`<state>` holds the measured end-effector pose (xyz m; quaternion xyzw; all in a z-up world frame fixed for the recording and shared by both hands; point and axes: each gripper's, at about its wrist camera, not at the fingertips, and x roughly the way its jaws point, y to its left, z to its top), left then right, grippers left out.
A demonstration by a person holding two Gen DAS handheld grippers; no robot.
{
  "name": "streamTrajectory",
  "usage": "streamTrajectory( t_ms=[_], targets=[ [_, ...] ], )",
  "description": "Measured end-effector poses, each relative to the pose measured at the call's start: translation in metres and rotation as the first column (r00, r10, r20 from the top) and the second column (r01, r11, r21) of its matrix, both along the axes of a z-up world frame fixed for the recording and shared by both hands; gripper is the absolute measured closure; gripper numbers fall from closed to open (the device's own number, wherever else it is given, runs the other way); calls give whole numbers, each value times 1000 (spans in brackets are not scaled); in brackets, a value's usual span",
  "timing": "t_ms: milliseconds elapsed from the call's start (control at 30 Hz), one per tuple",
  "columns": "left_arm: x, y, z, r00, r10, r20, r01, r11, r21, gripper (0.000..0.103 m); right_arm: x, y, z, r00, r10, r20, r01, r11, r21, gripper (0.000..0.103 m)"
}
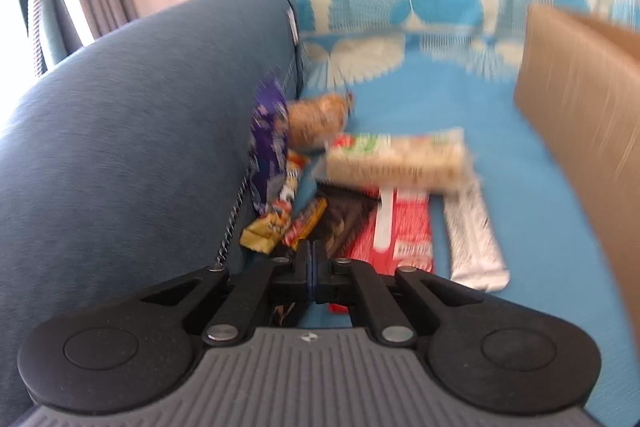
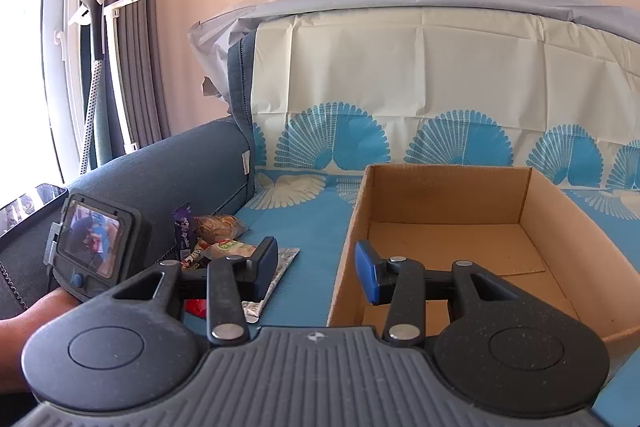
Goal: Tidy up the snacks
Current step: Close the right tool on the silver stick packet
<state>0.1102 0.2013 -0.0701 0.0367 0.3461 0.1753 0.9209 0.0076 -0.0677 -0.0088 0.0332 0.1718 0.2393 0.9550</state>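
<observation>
Black plastic jaws of the left gripper (image 1: 313, 259) are pressing flat together with nothing between them, hovering just above a heap of snacks (image 1: 360, 195) that is lying on a blue printed cover (image 1: 420, 99) against a grey-blue sofa arm (image 1: 132, 99). The heap is showing a red pack (image 1: 404, 231), a silver bar (image 1: 474, 247), a pale biscuit pack (image 1: 396, 159), a dark wrapper (image 1: 344, 219), small yellow bars (image 1: 264, 231) and a purple wrapper (image 1: 270, 143) — motion blur is making every label unreadable. The right gripper (image 2: 316, 269) is holding its blue-padded jaws apart and empty, straddling the near left wall of an open, empty cardboard box (image 2: 448, 239) sitting just right of the snacks. A hand (image 2: 36, 323) is holding the left gripper's body, with its small screen (image 2: 94, 243), at the left edge.
</observation>
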Motion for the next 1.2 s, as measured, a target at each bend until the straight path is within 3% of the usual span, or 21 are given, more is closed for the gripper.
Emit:
streamTrajectory(
  t_ms=[100, 200, 300, 333, 367, 533, 667, 833, 1033, 1133, 1200],
  targets=[
    [-15, 12, 17, 994, -29, 101, 43, 989, -143, 103, -2, 3, 1, 1000, 0, -2, 0, 1000, 4, 58],
    [-25, 15, 24, 990, -58, 127, 84, 973, -215, 103, -6, 8, 2, 1000, 7, 3, -7, 1000, 1, 58],
    [-24, 8, 25, 996, -23, 88, 36, 989, -145, 95, -9, 14, 0, 1000, 28, 1, -28, 1000, -9, 58],
    [-23, 6, 25, 997, -5, 71, 14, 992, -125, 82, -10, 15, 0, 999, 36, 0, -36, 999, -14, 56],
    [-24, 6, 25, 998, 6, 62, 1, 993, -122, 74, -12, 18, -1, 999, 44, -1, -44, 999, -22, 54],
    [-27, 17, 27, 990, 41, 134, -16, 984, -179, 65, -14, 35, -2, 996, 85, -40, -86, 996, -37, 53],
    [-35, 27, 34, 973, 58, 224, -1, 969, -247, 65, 3, 75, -1, 992, 102, -73, -107, 992, -68, 53],
    [-47, 36, 44, 945, 79, 319, 20, 955, -295, 68, 53, 122, -25, 977, 43, -208, -54, 998, -44, 58],
    [-43, 32, 47, 948, 66, 310, 24, 960, -280, 68, 115, 159, -76, 941, -76, -331, 33, 991, -131, 56],
    [-41, 31, 45, 951, 60, 303, 25, 962, -271, 68, 141, 169, -100, 904, -75, -421, 14, 989, -146, 51],
    [-37, 31, 43, 954, 56, 295, 25, 964, -266, 68, 149, 175, -108, 900, -86, -428, 11, 984, -177, 51]
  ],
)
